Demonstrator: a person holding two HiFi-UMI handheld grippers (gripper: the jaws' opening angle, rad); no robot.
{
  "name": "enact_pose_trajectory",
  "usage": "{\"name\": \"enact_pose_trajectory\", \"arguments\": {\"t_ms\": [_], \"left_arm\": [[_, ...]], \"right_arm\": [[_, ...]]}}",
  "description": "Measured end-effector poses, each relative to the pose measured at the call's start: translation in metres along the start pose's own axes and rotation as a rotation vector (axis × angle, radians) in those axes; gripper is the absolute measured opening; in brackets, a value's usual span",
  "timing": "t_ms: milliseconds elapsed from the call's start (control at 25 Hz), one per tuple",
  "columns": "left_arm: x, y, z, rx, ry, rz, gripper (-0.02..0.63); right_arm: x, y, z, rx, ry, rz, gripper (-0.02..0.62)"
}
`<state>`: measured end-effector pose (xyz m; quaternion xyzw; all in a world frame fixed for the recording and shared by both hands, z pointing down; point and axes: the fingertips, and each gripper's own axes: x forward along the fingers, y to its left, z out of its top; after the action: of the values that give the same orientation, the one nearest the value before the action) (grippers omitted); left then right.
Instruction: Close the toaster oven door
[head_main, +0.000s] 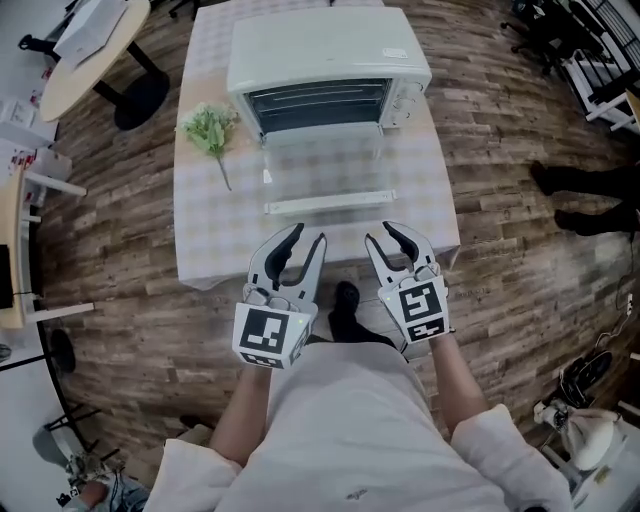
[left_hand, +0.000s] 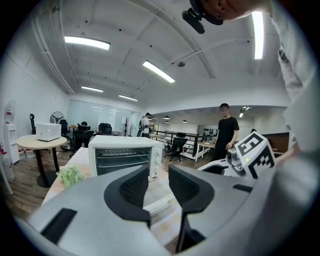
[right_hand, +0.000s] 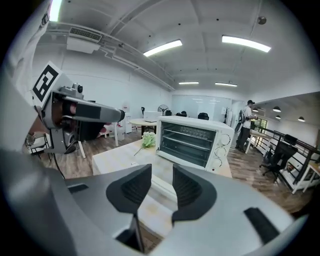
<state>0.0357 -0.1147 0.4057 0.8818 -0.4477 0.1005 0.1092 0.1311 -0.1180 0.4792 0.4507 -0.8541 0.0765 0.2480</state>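
Left tongs (head_main: 309, 234), right tongs (head_main: 380, 232) parted, checked tablecloth (head_main: 210, 222), oven door (head_main: 320, 165) down, plank floor (head_main: 120, 290)

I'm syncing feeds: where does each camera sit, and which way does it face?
Head view: on the head, steeply down at oven, left hand-held gripper, right hand-held gripper, forearms.
Left gripper view: on the left one, along its open jaws toward oven.
Right gripper view: likewise, on the right one.
Shared: the open oven.

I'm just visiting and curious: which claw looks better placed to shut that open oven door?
Left, narrowly. Both claws are open and empty, but the left claw sits nearer the middle of the door handle; the right claw faces its end.
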Motion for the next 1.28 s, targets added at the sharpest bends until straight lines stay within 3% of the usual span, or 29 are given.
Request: {"name": "enact_pose_trajectory", "arguments": {"t_ms": [280, 680, 1280], "left_arm": [[0.003, -0.006, -0.01, -0.018, 0.014, 0.067, 0.107], [0.006, 0.003, -0.019, -0.035, 0.019, 0.105, 0.107], [0.014, 0.03, -0.031, -0.046, 0.057, 0.106, 0.107]], "right_arm": [[0.014, -0.006, -0.033, -0.101, 0.062, 0.046, 0.12], [0.044, -0.01, -0.073, -0.302, 0.164, 0.045, 0.12], [0.111, -0.007, -0.126, -0.614, 0.312, 0.054, 0.121]]}}
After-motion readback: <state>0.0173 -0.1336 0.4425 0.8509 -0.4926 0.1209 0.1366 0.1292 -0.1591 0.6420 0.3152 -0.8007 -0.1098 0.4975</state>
